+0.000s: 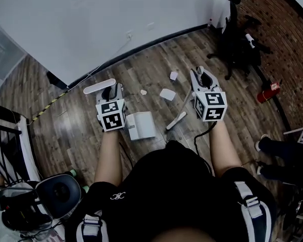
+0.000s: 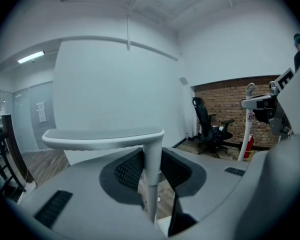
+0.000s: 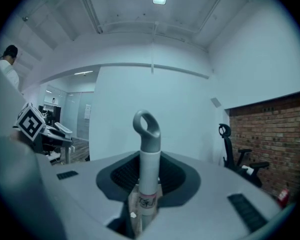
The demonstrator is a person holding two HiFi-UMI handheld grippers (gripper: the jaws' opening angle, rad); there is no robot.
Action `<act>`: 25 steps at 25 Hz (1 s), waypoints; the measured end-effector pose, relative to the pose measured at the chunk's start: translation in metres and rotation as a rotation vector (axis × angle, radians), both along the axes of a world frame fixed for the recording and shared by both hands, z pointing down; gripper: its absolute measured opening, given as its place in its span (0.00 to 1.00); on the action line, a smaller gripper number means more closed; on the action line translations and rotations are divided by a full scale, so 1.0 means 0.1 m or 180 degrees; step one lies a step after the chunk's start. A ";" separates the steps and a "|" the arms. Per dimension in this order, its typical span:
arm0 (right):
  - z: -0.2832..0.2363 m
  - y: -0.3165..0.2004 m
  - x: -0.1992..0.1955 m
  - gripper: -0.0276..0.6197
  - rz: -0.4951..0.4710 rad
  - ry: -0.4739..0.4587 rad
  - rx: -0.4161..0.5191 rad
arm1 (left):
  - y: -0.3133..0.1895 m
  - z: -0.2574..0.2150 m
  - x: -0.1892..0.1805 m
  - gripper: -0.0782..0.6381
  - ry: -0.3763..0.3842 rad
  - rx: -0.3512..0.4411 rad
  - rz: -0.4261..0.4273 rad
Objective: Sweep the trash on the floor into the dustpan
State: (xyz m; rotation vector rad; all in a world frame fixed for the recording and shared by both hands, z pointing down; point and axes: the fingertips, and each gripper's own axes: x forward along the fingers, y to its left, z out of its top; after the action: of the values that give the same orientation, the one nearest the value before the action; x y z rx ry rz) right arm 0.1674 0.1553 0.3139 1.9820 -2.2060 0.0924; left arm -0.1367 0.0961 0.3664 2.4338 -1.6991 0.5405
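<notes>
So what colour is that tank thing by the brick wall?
Red. The fire extinguisher shows best in the head view.

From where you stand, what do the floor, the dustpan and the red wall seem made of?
Floor: wood or wood-look planks, matt; grain and board seams show. Dustpan: likely moulded plastic, smooth and pale. Red wall: bare brick, with mortar lines.

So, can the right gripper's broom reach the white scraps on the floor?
Probably yes: the right gripper is shut on the broom, and only bare floor lies between its head and the scraps.
</notes>
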 end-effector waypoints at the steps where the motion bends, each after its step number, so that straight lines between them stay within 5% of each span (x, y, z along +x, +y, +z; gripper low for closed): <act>1: 0.05 -0.03 0.04 0.19 -0.0063 0.0002 -0.0005 | -0.03 0.02 0.05 0.26 -0.0018 0.0001 -0.0016; 7: 0.31 -0.24 0.47 0.19 -0.0291 -0.0052 -0.0103 | -0.21 0.13 0.37 0.26 -0.0150 -0.0048 -0.0250; 16: 0.56 -1.16 0.75 0.19 -0.0462 0.0012 -0.0363 | -1.14 0.15 0.56 0.26 -0.0224 -0.0183 -0.0407; 25: 0.80 -1.55 1.01 0.19 -0.0364 0.0139 -0.0519 | -1.59 0.21 0.61 0.26 -0.0461 -0.0190 -0.0389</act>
State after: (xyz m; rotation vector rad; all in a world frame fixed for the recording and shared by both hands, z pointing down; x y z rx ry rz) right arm 0.2688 -0.0001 0.3942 1.7535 -2.2022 0.2049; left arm -0.0754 -0.0632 0.3877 2.2818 -1.8433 0.7556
